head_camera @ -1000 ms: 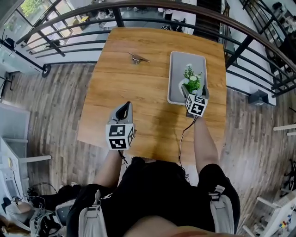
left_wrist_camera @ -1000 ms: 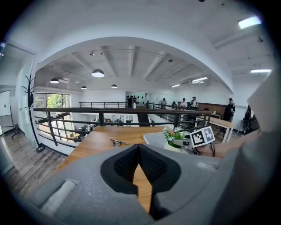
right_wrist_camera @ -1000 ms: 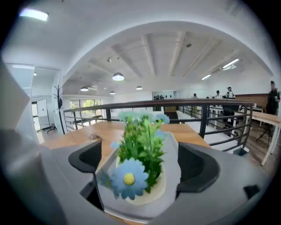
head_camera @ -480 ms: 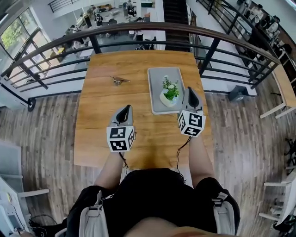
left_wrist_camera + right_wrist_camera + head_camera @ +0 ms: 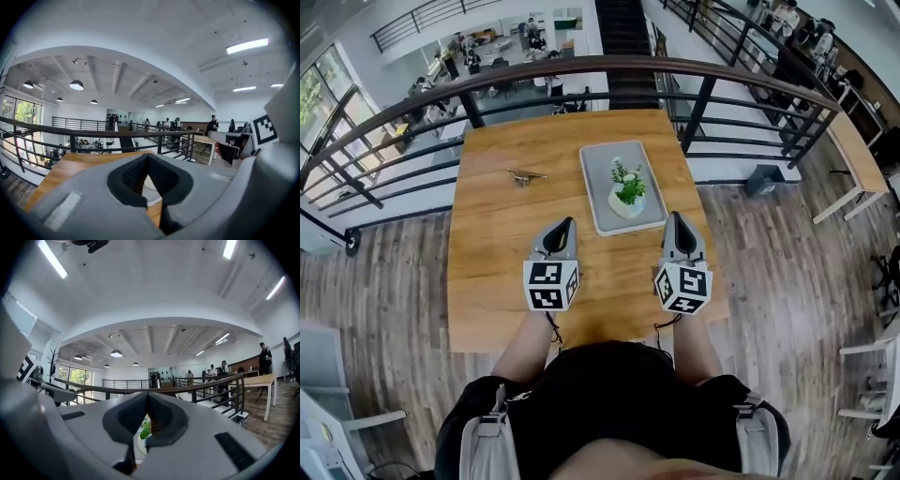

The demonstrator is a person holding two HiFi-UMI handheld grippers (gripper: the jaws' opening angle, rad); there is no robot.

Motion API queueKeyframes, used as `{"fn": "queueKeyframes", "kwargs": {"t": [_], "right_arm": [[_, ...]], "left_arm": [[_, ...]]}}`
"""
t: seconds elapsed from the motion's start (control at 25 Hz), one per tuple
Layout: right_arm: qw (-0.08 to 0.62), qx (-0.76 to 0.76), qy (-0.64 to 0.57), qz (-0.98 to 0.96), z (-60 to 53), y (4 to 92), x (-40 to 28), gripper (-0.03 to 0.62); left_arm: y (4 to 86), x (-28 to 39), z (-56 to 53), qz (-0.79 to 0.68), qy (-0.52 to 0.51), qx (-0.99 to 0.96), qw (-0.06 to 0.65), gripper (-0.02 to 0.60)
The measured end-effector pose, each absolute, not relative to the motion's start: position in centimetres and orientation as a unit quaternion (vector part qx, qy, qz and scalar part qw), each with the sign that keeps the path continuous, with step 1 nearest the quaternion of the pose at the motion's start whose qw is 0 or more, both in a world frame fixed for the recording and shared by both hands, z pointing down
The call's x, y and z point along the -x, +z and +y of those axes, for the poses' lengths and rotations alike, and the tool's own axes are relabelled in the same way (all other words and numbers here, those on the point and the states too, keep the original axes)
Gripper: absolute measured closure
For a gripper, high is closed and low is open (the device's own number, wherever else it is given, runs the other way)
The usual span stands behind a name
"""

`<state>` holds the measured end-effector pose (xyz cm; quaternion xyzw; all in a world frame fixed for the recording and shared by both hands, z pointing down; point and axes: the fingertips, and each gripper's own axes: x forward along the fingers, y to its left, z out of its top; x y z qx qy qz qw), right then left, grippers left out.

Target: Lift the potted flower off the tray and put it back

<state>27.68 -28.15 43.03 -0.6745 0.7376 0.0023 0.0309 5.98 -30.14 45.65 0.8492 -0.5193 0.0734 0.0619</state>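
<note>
Well, my 2 claws were both empty. My left claw [image 5: 566, 225] hung above the wooden table [image 5: 492, 253], its jaws pressed together at the tips with nothing between them. My right claw [image 5: 675, 219] hung near the tray's near right corner, its jaws likewise pressed together on nothing. The potted flower [image 5: 627, 190] stood in the near half of the grey tray [image 5: 598, 169], and neither claw touched it. It sat upright, with the white pot down and the green stems and small white blooms pointing up, so its long axis ran vertical. The tray's own long axis ran away from me toward the dark railing [image 5: 581, 67]. Through the gap behind my right claw's closed tips I saw its leaves low ahead. 1 small metal object [image 5: 525, 174] lay on the table left of the tray, well apart from it.
</note>
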Motion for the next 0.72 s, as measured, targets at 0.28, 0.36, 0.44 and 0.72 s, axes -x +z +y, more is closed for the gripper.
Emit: {"fn": "queueKeyframes", "kwargs": {"t": [0.28, 0.36, 0.44, 0.72], "right_arm": [[0.025, 0.674, 0.002, 0.738, -27.9, 42.2, -27.2, 0.599], [0.024, 0.673, 0.002, 0.739, -27.7, 42.2, -26.8, 0.599], [0.026, 0.671, 0.004, 0.741, -27.5, 42.3, -26.8, 0.599], [0.039, 0.666, 0.006, 0.745, -26.8, 41.5, -28.1, 0.599]], "left_arm": [[44.6, -5.7, -29.6, -0.517, 0.068, -0.851, 0.057, 0.569], [44.5, -5.7, -29.2, -0.515, 0.067, -0.853, 0.054, 0.569], [44.6, -5.9, -29.0, -0.514, 0.067, -0.853, 0.053, 0.569], [44.0, -7.6, -28.0, -0.514, 0.067, -0.854, 0.048, 0.569]]}}
